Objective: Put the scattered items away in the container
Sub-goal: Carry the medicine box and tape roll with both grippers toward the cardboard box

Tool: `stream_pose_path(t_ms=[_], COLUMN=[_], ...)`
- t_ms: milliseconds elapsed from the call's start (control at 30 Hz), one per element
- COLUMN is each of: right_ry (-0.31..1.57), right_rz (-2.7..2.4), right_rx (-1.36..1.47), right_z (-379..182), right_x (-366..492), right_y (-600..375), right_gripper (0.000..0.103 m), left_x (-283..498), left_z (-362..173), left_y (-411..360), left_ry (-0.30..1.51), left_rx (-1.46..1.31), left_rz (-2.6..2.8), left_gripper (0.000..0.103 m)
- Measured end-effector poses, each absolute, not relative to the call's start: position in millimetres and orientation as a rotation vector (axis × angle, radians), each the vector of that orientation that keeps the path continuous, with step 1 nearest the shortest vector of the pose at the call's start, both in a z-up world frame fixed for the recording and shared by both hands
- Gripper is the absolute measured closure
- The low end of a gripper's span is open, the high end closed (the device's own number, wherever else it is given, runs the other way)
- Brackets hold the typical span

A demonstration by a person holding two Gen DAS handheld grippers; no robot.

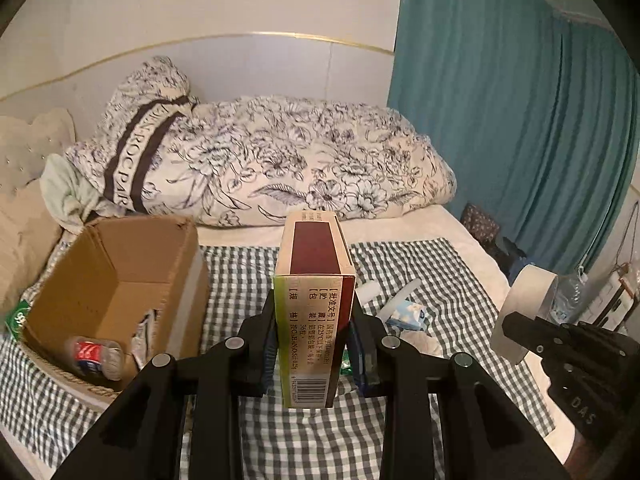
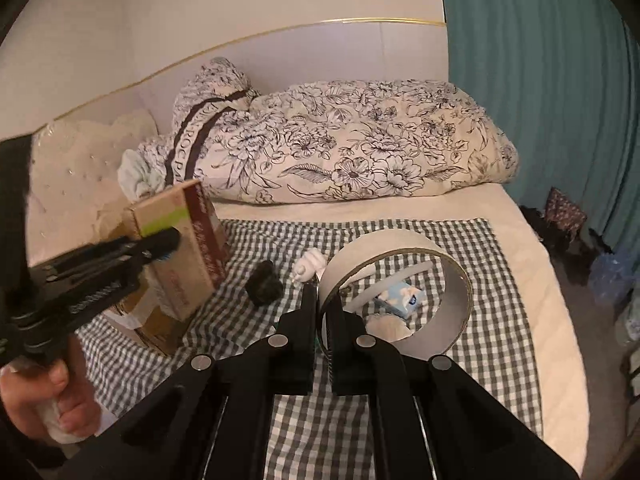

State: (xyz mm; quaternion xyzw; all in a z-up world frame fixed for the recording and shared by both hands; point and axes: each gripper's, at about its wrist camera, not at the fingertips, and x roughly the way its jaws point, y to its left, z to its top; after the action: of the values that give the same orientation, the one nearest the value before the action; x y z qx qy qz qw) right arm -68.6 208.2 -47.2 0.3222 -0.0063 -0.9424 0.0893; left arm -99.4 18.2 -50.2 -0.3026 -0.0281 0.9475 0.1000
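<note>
Bedding came first: a flowered quilt [image 1: 256,160] lay bunched well beyond both sets of jaws, past the checked cloth [image 1: 320,432] spread beneath them. Left of the left gripper [image 1: 311,320] stood an open cardboard box [image 1: 120,280] with a plastic bottle [image 1: 96,356] inside. That gripper's jaws pinched a medicine carton [image 1: 316,308] upright, raised beside the box. The right gripper [image 2: 323,316] clamped the wall of a tape roll [image 2: 400,288], lifted off the cloth. Beyond its jaws lay a tissue pack [image 2: 400,296].
</note>
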Motion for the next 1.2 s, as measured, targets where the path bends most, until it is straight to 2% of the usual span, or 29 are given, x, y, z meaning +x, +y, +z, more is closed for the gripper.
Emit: stream_pose_path(t_ms=[200, 367, 1200], right_ry=[0.104, 0.124, 0.071], right_rz=[-2.867, -2.861, -2.707], right_rx=[0.936, 0.889, 0.766], right_z=[-37, -25, 1], right_x=[-54, -45, -51], right_y=[190, 176, 99], right_gripper=[0.099, 0.099, 0.099], left_x=[-76, -66, -44], left_z=[-35, -26, -1], left_y=[3, -11, -96], left_ry=[-0.068, -0.072, -0.044], left_rx=[-0.847, -0.827, -0.77], left_rz=[2.849, 2.88, 3.056], left_gripper=[0.073, 0.073, 0.073])
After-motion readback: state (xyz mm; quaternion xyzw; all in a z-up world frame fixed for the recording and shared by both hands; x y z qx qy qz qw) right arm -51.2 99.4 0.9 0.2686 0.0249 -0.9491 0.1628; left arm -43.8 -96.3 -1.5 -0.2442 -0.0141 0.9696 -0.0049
